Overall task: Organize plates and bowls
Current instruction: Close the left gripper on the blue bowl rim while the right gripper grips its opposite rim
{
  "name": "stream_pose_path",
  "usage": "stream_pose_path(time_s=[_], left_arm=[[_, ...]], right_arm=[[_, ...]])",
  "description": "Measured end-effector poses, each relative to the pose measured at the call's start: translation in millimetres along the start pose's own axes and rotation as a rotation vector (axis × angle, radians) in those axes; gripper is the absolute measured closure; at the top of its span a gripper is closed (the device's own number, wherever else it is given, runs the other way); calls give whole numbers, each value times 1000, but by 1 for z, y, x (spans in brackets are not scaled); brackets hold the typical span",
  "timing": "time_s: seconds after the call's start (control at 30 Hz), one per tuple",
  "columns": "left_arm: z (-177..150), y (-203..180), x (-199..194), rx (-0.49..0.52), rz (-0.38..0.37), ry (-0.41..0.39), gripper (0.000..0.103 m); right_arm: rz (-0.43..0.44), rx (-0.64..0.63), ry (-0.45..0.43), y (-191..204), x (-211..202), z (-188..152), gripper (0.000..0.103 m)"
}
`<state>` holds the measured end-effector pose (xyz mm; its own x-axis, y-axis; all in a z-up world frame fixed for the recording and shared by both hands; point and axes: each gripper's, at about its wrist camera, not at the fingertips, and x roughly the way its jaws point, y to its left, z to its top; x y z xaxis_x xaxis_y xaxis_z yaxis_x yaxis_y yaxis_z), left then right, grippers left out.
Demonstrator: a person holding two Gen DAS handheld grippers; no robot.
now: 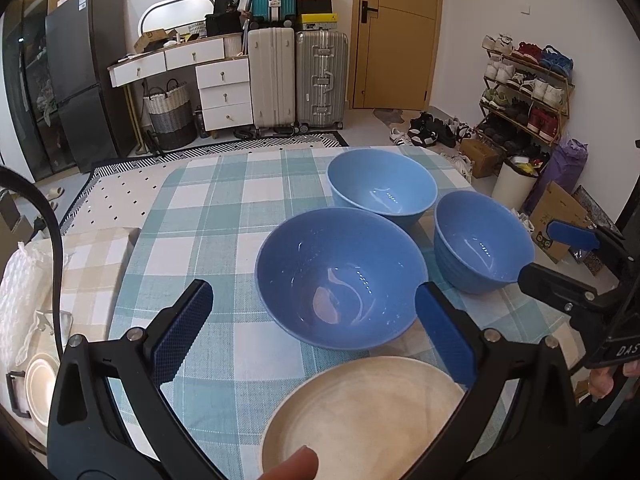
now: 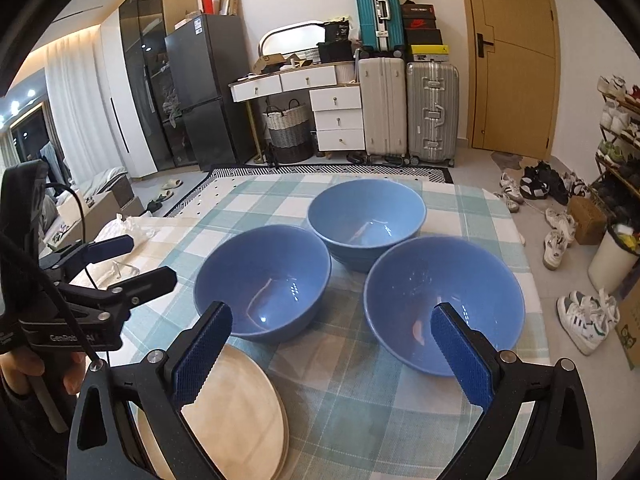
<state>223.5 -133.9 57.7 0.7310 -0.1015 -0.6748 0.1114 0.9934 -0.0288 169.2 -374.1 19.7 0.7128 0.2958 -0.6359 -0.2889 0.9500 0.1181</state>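
Three blue bowls stand empty on the checked tablecloth (image 1: 224,216): a near one (image 1: 340,276) (image 2: 264,280), a far one (image 1: 382,188) (image 2: 366,220) and a right one (image 1: 480,240) (image 2: 444,300). A cream plate (image 1: 360,416) (image 2: 240,412) lies at the front edge; the right wrist view shows stacked rims under it. My left gripper (image 1: 314,286) (image 2: 150,258) is open above the plate, facing the near bowl. My right gripper (image 2: 332,308) (image 1: 538,252) is open with nothing in it, one finger close to the right bowl's near rim.
Left of the cloth lie a beige checked cloth (image 1: 92,264), white bubble wrap (image 1: 16,280) and more pale plates (image 1: 40,384) low at the left. Off the table's right edge are shoes (image 2: 580,320) and a white bin (image 2: 608,264). A person's fingertip (image 1: 296,464) shows at the bottom.
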Motion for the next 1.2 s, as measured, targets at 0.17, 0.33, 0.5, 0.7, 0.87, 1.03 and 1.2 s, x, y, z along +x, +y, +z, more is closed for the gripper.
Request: stream_pose_path(time_s=[0.17, 0.33, 0.5, 0.7, 0.87, 1.03, 1.2], left_arm=[[6, 11, 17, -6, 12, 0, 3], [11, 18, 31, -8, 12, 9, 3], [13, 21, 52, -6, 0, 36, 3], [10, 31, 78, -32, 4, 66, 5], [8, 38, 92, -47, 0, 86, 6], [7, 47, 103, -83, -1, 99, 6], [5, 56, 114, -107, 14, 114, 6]], right_arm=[[2, -31, 6, 8, 10, 7, 2], [30, -60, 27, 14, 25, 12, 2], [55, -69, 89, 13, 54, 17, 2], [91, -75, 131, 12, 77, 19, 2], [136, -91, 151, 15, 92, 20, 2], [165, -97, 177, 16, 106, 21, 2], [187, -84, 199, 17, 117, 23, 2]])
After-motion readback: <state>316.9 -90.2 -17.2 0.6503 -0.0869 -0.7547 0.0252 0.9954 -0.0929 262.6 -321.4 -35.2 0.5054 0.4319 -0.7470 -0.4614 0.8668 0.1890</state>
